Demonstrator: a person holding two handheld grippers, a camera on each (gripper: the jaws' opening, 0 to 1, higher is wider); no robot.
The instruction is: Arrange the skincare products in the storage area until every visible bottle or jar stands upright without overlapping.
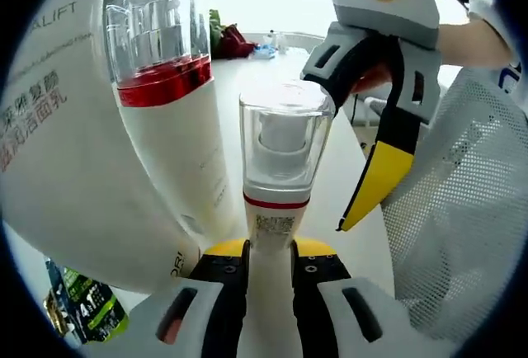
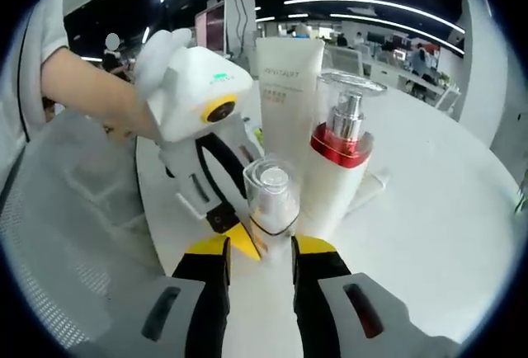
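**Both claws on one small bottle**

Left gripper (image 1: 268,251), at the bottom centre of its own view, has its jaws closed against the lower body of the small clear-capped bottle (image 1: 279,168), which rises straight up the middle of the frame. We see the right gripper (image 2: 260,251) at the bottom centre of the right gripper view with its jaws just either side of that same bottle (image 2: 272,201); whether they press it we cannot tell. The bottle's long axis runs upright, directly ahead of both claws. Just beside it stand the red-banded pump bottle (image 2: 338,168) and the tall white tube (image 2: 285,98). A white mesh basket (image 1: 462,209) fills the frame's right.
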